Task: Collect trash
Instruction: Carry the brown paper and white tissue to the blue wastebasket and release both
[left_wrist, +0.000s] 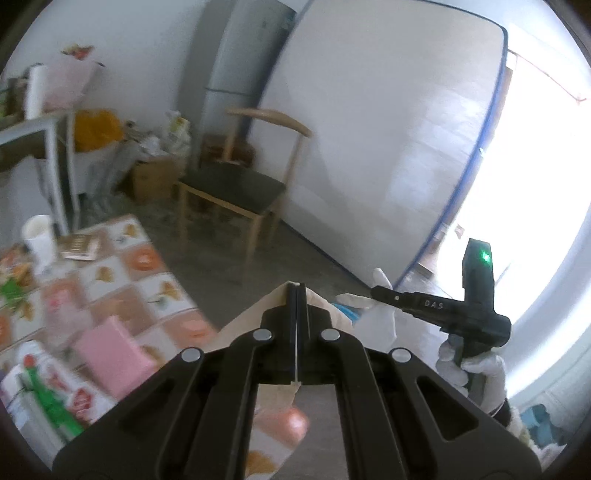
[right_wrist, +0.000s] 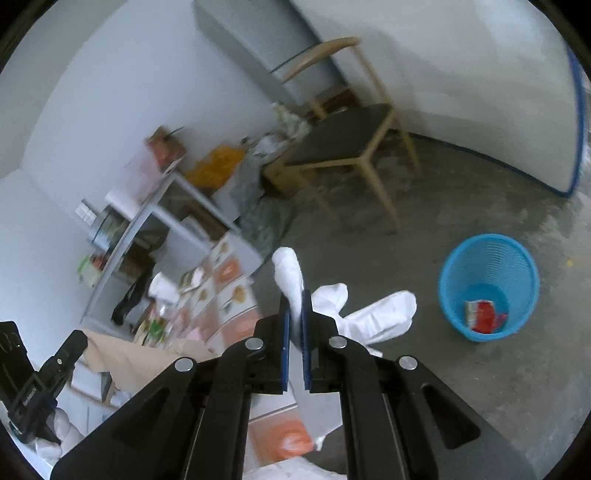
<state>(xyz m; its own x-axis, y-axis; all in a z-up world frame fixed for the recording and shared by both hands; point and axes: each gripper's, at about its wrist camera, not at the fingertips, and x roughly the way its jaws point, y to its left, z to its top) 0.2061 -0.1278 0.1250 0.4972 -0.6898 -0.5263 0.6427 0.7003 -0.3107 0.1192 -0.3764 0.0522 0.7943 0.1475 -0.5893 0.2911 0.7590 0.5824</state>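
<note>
My left gripper (left_wrist: 296, 291) is shut on a sheet of tan paper (left_wrist: 251, 317) and holds it up beside the table. My right gripper (right_wrist: 295, 295) is shut on a white glove (right_wrist: 373, 317) whose fingers hang out past the tips. The same glove (left_wrist: 373, 299) shows in the left wrist view, in the right gripper to my right. A blue mesh trash basket (right_wrist: 487, 266) stands on the concrete floor to the right of the right gripper, with a red and white wrapper (right_wrist: 484, 315) inside. The tan paper (right_wrist: 136, 354) also shows at lower left in the right wrist view.
A table with a patterned cloth (left_wrist: 122, 280) carries a pink packet (left_wrist: 110, 350), a white cup (left_wrist: 37, 236) and a printed carton (left_wrist: 48, 391). A wooden chair (left_wrist: 236, 184) stands by a mattress leaning on the wall (left_wrist: 369, 147). Shelves and boxes (right_wrist: 155, 206) crowd the corner.
</note>
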